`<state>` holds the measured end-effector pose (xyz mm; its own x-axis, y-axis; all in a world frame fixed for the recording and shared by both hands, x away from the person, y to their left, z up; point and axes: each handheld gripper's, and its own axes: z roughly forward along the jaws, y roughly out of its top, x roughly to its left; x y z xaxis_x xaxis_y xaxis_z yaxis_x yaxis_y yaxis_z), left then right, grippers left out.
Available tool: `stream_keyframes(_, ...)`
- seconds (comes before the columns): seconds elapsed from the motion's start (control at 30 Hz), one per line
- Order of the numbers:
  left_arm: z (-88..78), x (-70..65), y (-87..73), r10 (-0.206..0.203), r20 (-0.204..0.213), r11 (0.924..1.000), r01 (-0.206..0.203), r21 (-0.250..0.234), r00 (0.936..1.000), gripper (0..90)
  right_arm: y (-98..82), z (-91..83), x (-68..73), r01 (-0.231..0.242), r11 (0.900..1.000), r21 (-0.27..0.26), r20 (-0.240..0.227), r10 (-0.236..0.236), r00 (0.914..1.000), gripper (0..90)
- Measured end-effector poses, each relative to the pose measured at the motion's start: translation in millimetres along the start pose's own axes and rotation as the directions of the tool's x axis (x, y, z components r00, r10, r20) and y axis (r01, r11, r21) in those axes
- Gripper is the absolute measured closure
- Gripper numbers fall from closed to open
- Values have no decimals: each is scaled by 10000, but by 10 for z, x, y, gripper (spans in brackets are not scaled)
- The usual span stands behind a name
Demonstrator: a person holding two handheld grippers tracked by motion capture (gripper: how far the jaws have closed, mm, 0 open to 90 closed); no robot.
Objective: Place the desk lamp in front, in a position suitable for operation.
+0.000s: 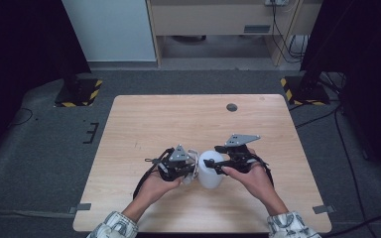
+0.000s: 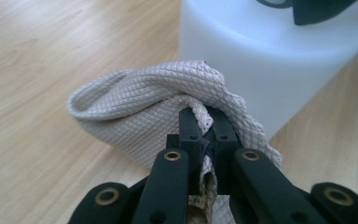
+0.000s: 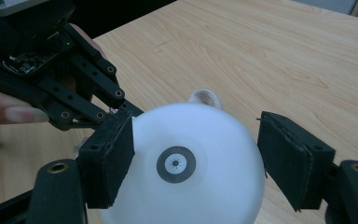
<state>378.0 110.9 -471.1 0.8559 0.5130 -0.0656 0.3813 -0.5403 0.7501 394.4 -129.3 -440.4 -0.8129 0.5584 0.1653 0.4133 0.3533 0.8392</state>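
Between left gripper (image 2: 204, 122) jaws: cloth (image 2: 144, 105).

This looks like a lab for testing. A light wooden table (image 1: 188, 119) stands on grey carpet (image 1: 39, 163), with black stands on yellow-and-black striped feet (image 1: 79, 92), dark curtains (image 1: 15, 44) and loose black cables (image 1: 345, 148) around it.

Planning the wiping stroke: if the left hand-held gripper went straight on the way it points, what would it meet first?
Probably the white container: it stands just beyond the beige cloth clamped in the left hand-held gripper, though the exact gap is unclear.
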Motion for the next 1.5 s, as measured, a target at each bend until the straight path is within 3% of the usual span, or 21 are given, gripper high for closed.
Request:
stream_keyframes(0.1, 8, -86, -42, 300, 296, 9989, -311, 357, 9991, 866, -4, -5, 0, -16, 10000, -10, -19, 16, 10000, 285)
stream_keyframes(0.2, 0, -147, -41, 531, 266, 9974, -544, 480, 9982, 865, -3, -4, 5, -5, 10000, -17, 7, 5, 10000, 285)
stream_keyframes(0.33, -169, -101, 70, 287, -23, 9986, -287, -436, 9996, 865, -4, -13, 12, 59, 10000, 1, -2, -59, 10000, 285)
stream_keyframes(0.4, -203, -55, 93, 128, -5, 9980, -128, -613, 9999, 865, -6, -14, 15, 49, 10000, 2, -33, -49, 10000, 285)
stream_keyframes(0.73, 95, -25, -47, 346, 40, 9975, -348, 613, 9994, 866, -14, -16, 17, -17, 10000, 4, -62, 17, 10000, 285)
stream_keyframes(0.93, -79, -26, 56, 337, 7, 9993, -337, -160, 9994, 866, -12, -13, 21, 44, 10000, -11, -58, -44, 10000, 285)
stream_keyframes(1.03, -114, -1, 87, 399, 13, 9990, -399, -197, 9992, 865, 0, -18, 42, 231, 9997, -49, 140, -231, 9996, 276)
stream_keyframes(1.1, -125, 41, 103, 324, -43, 9992, -325, -252, 9995, 864, 16, -45, 54, 211, 9996, -184, 264, -206, 9994, 192)
stream_keyframes(1.2, -147, 115, 147, 257, -75, 9991, -259, -337, 9996, 864, 28, -127, 82, 167, 9991, -397, 230, -158, 9996, 147)
stream_keyframes(1.5, -159, 283, 344, 213, 289, 9977, -194, -643, 9994, 863, -122, -326, 192, 525, 9985, -162, 343, -519, 9981, 67)
